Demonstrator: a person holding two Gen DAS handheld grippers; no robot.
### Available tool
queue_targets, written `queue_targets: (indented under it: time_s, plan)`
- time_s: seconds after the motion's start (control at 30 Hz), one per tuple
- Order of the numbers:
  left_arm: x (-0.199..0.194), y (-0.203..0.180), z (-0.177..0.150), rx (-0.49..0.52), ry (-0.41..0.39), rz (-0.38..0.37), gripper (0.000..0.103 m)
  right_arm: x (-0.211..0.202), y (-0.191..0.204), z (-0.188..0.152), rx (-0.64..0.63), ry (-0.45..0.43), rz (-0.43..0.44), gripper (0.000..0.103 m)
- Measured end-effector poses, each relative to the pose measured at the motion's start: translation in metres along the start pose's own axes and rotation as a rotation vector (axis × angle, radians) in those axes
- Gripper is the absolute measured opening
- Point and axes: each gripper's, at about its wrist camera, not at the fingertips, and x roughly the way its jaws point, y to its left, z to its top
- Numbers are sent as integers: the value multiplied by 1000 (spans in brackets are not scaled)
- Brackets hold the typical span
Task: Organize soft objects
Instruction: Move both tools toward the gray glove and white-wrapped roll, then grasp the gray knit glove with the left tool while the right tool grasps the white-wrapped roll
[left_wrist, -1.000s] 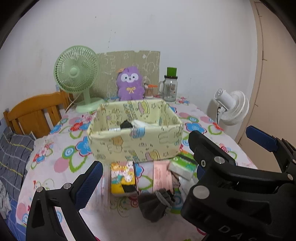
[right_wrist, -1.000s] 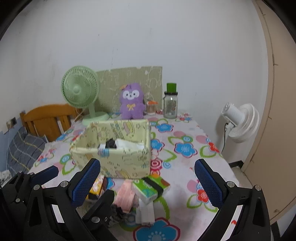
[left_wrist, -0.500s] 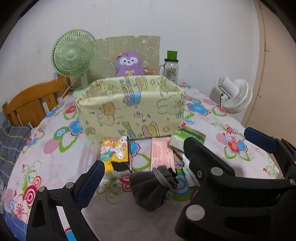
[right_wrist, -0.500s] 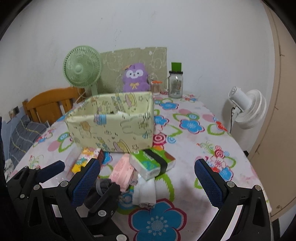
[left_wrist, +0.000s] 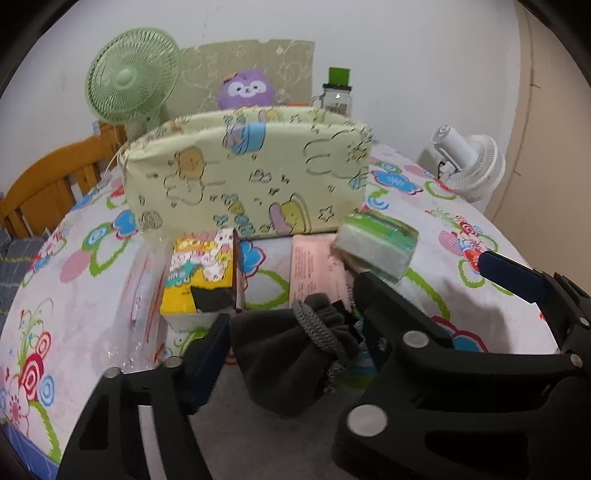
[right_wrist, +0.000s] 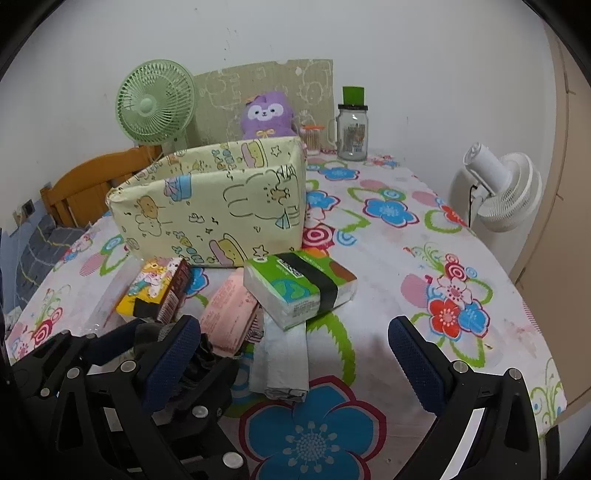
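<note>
A dark grey drawstring pouch (left_wrist: 288, 358) lies on the floral tablecloth between the jaws of my left gripper (left_wrist: 295, 325), which are closing. Its left pad (left_wrist: 207, 354) rests at the pouch's side without visibly squeezing it. Its right finger is hidden behind my right gripper's black finger (left_wrist: 384, 306). My right gripper (right_wrist: 293, 358) stands wide open over a white folded packet (right_wrist: 284, 354), gripping nothing. Ahead lie a green tissue pack (right_wrist: 299, 291), a pink pack (right_wrist: 229, 310) and a yellow cartoon pack (right_wrist: 155, 291), in front of the pale yellow fabric bin (right_wrist: 221, 206).
Behind the bin stand a green desk fan (right_wrist: 155, 103), a purple plush (right_wrist: 267, 114) and a glass jar with a green lid (right_wrist: 352, 136). A white fan (right_wrist: 498, 188) stands beyond the table's right edge. A wooden chair (right_wrist: 85, 184) is at the left.
Both grippers have sunk toward the table, so the bin's inside no longer shows. The left gripper's pad has moved inward up to the grey pouch. The right gripper's jaws stayed wide.
</note>
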Motion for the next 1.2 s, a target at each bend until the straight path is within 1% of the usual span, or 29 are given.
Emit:
queue_targets:
  time_s: [0.13, 0.23, 0.33, 0.43, 0.47, 0.5, 0.53, 0.57, 0.6, 0.7, 0.83, 0.87, 0.9, 1.2]
  plan:
    - [2, 1, -2, -4, 6, -12, 65, 5, 1, -2, 2, 17, 10, 103]
    - [2, -1, -2, 3, 2, -14, 62, 8, 1, -2, 7, 28, 13, 101]
    - [2, -1, -4, 1, 0, -19, 61, 12, 0, -3, 11, 48, 15, 93]
    - [2, -1, -4, 1, -1, -19, 60, 16, 0, -4, 23, 76, 23, 81]
    - [2, -2, -4, 4, 1, -18, 60, 19, -2, -5, 33, 92, 31, 74]
    - [2, -2, -5, 3, 2, -18, 60, 19, -2, -6, 40, 94, 37, 69]
    - [2, -2, -5, 4, 3, -19, 60, 20, -2, -6, 48, 97, 44, 68]
    - [2, -2, -5, 5, 3, -20, 60, 20, -2, -6, 50, 101, 50, 63]
    - [1, -2, -5, 6, 3, -21, 60, 21, 0, -7, 47, 108, 50, 55]
    - [1, -3, -6, 8, 4, -20, 60, 21, 2, -6, 44, 115, 61, 44]
    - [0, -5, -7, 10, 2, -7, 59, 22, 2, -7, 53, 121, 69, 37]
    - [-1, -7, -7, 14, 1, -4, 59, 22, 1, -8, 55, 125, 63, 30]
    - [-1, -7, -8, 14, 3, -3, 59, 23, 0, -8, 60, 131, 65, 28]
    - [-5, -6, -8, 12, 5, -12, 57, 19, 3, -9, 58, 132, 70, 24]
